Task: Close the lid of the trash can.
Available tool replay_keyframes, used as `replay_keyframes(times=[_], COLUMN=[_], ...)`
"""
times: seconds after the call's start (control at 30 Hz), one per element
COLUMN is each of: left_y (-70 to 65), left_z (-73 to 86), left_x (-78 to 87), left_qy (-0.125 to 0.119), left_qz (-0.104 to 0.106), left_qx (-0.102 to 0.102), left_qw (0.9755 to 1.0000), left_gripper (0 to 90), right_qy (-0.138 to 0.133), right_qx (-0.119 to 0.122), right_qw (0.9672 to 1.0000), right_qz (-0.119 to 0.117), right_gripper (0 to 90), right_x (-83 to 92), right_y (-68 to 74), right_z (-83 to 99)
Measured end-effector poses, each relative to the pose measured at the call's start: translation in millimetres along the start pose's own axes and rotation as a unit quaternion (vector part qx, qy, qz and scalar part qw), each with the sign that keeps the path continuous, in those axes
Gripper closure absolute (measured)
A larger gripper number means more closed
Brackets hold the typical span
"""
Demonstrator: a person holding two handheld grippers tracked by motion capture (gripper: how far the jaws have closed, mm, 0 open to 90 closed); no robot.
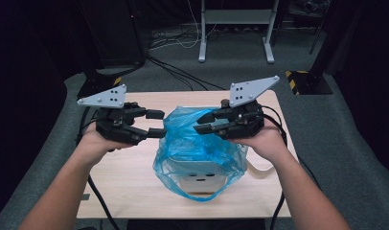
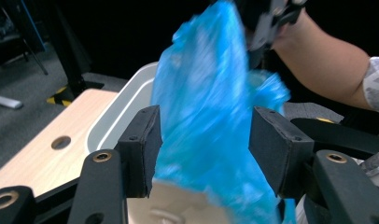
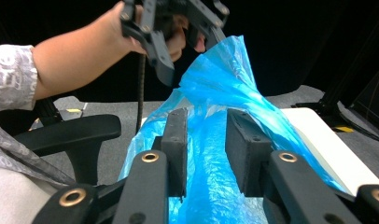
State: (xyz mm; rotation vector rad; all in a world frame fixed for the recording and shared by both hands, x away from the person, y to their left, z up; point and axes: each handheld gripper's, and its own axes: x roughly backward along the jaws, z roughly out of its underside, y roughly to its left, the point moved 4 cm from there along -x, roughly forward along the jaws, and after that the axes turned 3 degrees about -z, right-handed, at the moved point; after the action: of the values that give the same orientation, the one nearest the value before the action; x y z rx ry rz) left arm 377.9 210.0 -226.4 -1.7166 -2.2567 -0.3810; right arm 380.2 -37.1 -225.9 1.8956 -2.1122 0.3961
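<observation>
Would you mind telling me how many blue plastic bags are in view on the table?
1. A single blue plastic bag is draped over the white bin at the middle of the table, between the two grippers. Another bag could be hidden under it.

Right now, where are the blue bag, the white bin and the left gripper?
blue bag (image 1: pixel 192 143): high view, on its crinkled front.
white bin (image 1: pixel 202 179): high view, on the front wall below the bag.
left gripper (image 1: pixel 156 123): high view, midway between its jaw tips at the bag's edge.

Blue plastic bag (image 2: pixel 211 93) between apart pads (image 2: pixel 143 144) of left gripper (image 2: pixel 206 154); white bin (image 2: pixel 127 105) behind, on wooden table (image 2: pixel 43 149).
</observation>
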Motion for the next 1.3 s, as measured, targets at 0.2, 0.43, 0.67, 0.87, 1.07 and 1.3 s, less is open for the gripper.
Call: replay_keyframes(times=[0.2, 0.43, 0.67, 0.87, 1.07, 1.3], left_y=[-8.3, -8.7, 7.5, 33.8, 51.8, 62.2], left_z=[-12.0, -17.8, -5.7, 2.5, 10.4, 17.8], left_x=[5.5, -15.2, -30.5, -32.0, -35.5, -39.1], left_qy=[-0.010, 0.015, 0.038, 0.025, 0.021, 0.027], left_qz=[-0.004, -0.006, -0.018, -0.042, -0.054, -0.056], left_qx=[-0.011, -0.013, -0.012, 0.017, 0.037, 0.049], left_qw=[0.9999, 0.9998, 0.9990, 0.9987, 0.9976, 0.9969], left_gripper=[43.3, 41.9, 74.9, 84.3, 86.0, 86.0], right_qy=[0.003, 0.002, 0.008, 0.010, 0.016, -0.005], right_qx=[0.007, 0.014, 0.012, 0.003, 0.008, -0.007], right_qw=[1.0000, 0.9999, 0.9997, 0.9993, 0.9978, 0.9941], right_qz=[0.005, 0.008, 0.019, 0.037, 0.063, 0.108], right_gripper=[69.0, 69.4, 68.9, 63.6, 58.2, 56.1], right_x=[1.3, 0.5, -0.5, 10.3, 20.6, 49.3], right_y=[4.5, 7.0, 3.7, 1.4, 11.4, 9.9], right_z=[-7.4, -16.0, -14.5, -2.4, 13.8, 31.8])
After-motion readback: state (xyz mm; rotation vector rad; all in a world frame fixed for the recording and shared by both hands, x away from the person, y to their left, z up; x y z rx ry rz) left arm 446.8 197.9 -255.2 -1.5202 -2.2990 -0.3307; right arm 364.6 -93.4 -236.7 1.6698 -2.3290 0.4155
